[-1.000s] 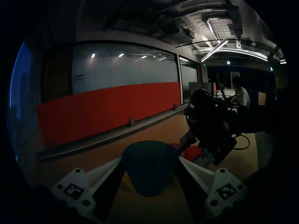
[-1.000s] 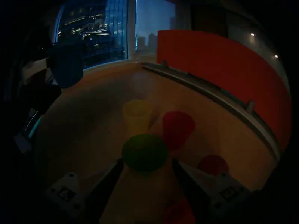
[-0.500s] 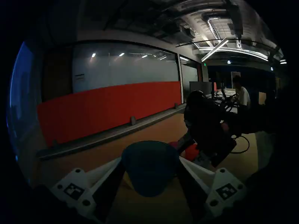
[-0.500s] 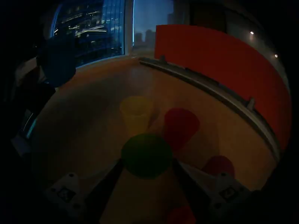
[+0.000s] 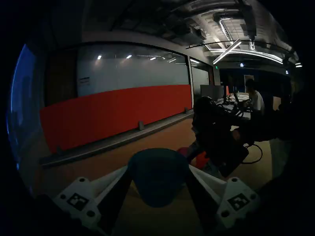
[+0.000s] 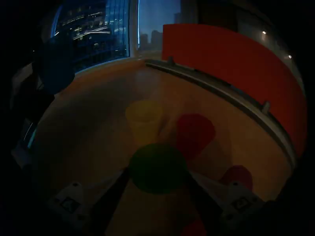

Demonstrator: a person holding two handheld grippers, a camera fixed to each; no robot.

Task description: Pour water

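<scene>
**Two cups in grip over the table**

I saw the left gripper [image 5: 157, 175] closed tight on a blue cup [image 5: 158, 185]. The right gripper [image 6: 157, 179] clamped a green cup [image 6: 157, 167]. A yellow cup [image 6: 143, 120] and a red cup [image 6: 193, 131] stood on the table [image 6: 90, 129] just beyond it.

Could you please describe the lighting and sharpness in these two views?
Left gripper view: dim; the ceiling light strips glare brightest, and the blue cup in the left gripper is dark and soft. Right gripper view: even darker; the green cup in the right gripper is blurred, the yellow cup and red cup look faint, and the rail bows from fisheye distortion.
</scene>
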